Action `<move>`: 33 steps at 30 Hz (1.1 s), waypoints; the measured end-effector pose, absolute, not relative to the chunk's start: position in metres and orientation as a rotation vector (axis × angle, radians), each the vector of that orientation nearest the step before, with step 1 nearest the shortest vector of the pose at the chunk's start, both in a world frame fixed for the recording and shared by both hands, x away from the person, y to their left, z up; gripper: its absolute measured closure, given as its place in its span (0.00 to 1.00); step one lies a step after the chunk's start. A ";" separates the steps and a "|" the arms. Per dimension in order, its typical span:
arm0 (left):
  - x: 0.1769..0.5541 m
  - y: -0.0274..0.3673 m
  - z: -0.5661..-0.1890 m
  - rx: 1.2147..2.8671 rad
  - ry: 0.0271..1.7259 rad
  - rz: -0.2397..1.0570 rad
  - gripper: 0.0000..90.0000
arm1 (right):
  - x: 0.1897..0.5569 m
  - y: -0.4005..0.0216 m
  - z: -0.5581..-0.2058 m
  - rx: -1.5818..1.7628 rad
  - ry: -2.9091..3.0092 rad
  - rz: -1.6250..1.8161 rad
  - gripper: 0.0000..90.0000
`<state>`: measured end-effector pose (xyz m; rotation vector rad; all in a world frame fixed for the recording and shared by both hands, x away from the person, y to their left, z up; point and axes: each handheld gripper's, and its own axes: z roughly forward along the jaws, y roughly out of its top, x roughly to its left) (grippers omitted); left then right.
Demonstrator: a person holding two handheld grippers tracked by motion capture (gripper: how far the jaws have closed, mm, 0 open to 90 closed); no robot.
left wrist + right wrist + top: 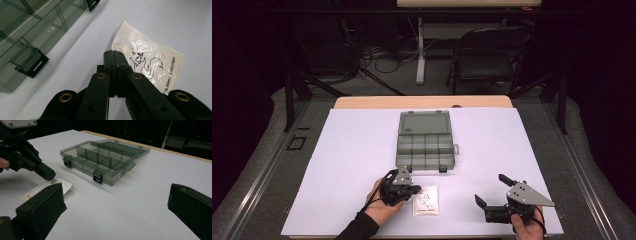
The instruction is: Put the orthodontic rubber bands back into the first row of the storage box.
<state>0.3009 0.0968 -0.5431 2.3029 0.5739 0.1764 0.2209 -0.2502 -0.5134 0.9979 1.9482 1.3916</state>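
Looking down from the high view: left gripper (412, 190) sits at the left edge of a small packet (426, 201) on the white table (352, 150), jaws drawn together. Right gripper (492, 189) rests well apart to the right, jaws spread wide, nothing between them. An open compartment box (424, 146) lies beyond the packet.

Left gripper view: jaws pressed together, tips (114, 53) over the packet's (150, 62) edge; whether they pinch it, cannot tell.

Right gripper view: own jaws wide apart, empty; box (105, 161) ahead.

right gripper (117, 212) jaws apart | organiser box (103, 160) lid open | left gripper (47, 173) on packet (63, 185)
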 end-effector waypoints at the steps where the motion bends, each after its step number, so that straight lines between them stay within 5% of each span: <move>1: 0.300 0.097 -0.541 2.299 0.572 0.180 1.00 | 0.221 -0.250 -0.514 0.994 1.936 1.399 0.00; 33: 0.288 0.120 -0.498 2.163 0.494 0.307 1.00 | 0.221 -0.251 -0.513 0.999 1.953 1.386 0.00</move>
